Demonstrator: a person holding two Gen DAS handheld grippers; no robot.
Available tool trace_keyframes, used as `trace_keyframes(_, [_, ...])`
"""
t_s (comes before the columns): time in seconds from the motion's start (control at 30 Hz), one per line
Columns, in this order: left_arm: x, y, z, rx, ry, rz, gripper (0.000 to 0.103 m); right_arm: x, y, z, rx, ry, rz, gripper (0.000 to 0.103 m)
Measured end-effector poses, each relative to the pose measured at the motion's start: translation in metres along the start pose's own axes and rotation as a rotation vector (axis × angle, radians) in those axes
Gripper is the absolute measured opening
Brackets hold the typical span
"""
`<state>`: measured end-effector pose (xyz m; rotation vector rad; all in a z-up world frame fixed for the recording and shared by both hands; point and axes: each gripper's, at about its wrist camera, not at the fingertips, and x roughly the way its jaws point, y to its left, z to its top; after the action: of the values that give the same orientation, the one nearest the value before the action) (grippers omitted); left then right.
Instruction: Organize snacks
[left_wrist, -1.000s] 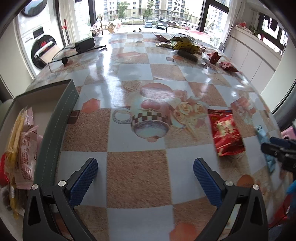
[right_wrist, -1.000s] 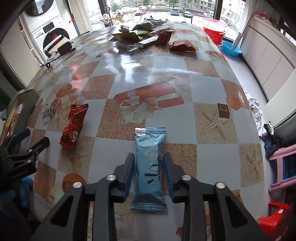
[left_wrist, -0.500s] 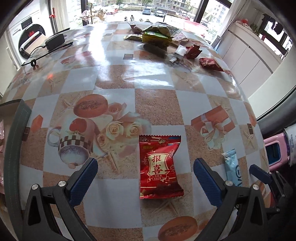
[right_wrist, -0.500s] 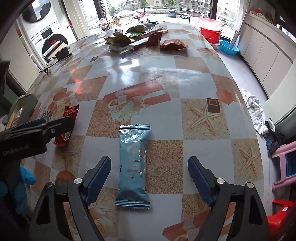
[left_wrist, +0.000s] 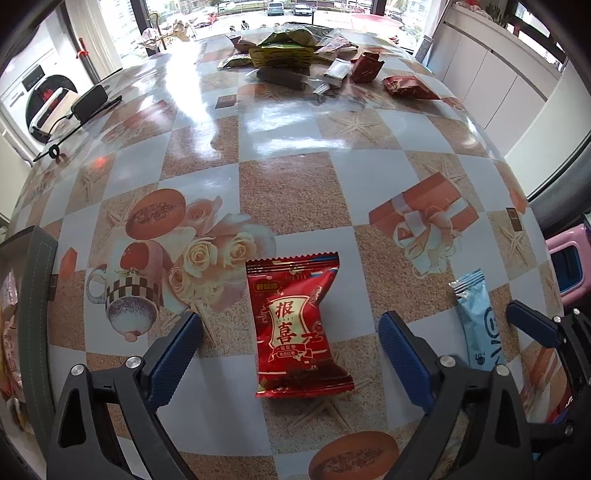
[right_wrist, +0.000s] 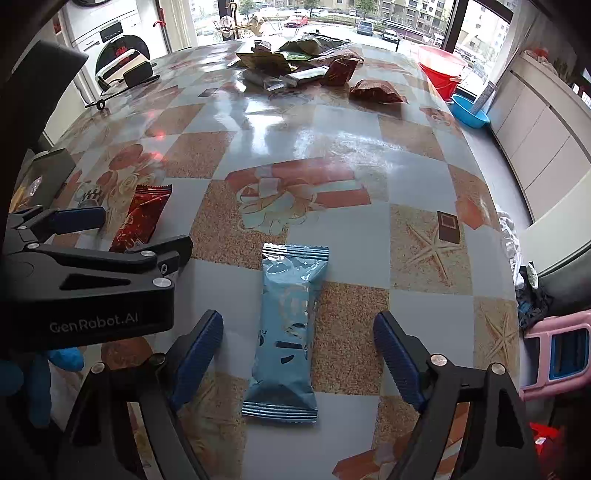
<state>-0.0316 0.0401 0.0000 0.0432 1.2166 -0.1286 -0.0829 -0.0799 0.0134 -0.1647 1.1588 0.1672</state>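
A red snack packet (left_wrist: 295, 325) lies flat on the table between the open jaws of my left gripper (left_wrist: 290, 336); it also shows in the right wrist view (right_wrist: 142, 218). A blue snack packet (right_wrist: 288, 325) lies flat between the open jaws of my right gripper (right_wrist: 297, 347); it also shows in the left wrist view (left_wrist: 478, 317). Neither packet is held. The left gripper (right_wrist: 125, 232) appears at the left of the right wrist view. A grey box (left_wrist: 38, 295) with several snacks stands at the left edge.
A pile of snack packets (left_wrist: 295, 55) lies at the far end of the table (left_wrist: 295, 155). A black adapter with cable (left_wrist: 90, 103) lies far left. A pink stool (right_wrist: 557, 350) stands off the right edge; a red bucket (right_wrist: 439, 68) beyond.
My left gripper swung right from the box to straddle the red packet. My right gripper opened from around the blue packet, which now lies free between its jaws.
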Motion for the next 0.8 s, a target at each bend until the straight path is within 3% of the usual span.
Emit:
trace_keyframes(0.07, [-0.005, -0.002, -0.001, 0.023, -0.005, -0.011, 0.078, -0.005, 0.001, 0.001, -0.008, -0.006, 0.007, 0.03])
trace_keyframes(0.1, [-0.009, -0.003, -0.002, 0.037, -0.012, -0.018, 0.059, -0.006, 0.001, 0.001, -0.009, 0.0, 0.02, 0.026])
trace_keyframes(0.13, [-0.012, -0.004, -0.003, 0.05, -0.016, -0.025, 0.033, -0.006, 0.001, 0.002, -0.008, 0.005, 0.023, 0.026])
trace_keyframes(0.27, [-0.021, 0.005, -0.012, 0.033, -0.026, -0.114, 0.03, -0.009, -0.002, -0.001, 0.024, 0.009, 0.079, 0.026])
trace_keyframes(0.4, [-0.035, 0.02, -0.024, 0.019, -0.058, -0.138, 0.026, -0.013, -0.007, -0.002, 0.09, 0.024, 0.185, 0.026])
trace_keyframes(0.67, [-0.05, 0.047, -0.038, -0.024, -0.084, -0.15, 0.026, -0.022, 0.002, 0.007, 0.102, 0.011, 0.218, 0.026])
trace_keyframes(0.8, [-0.047, 0.064, -0.045, -0.074, -0.06, -0.168, 0.027, -0.026, 0.001, 0.006, 0.097, 0.005, 0.204, 0.026])
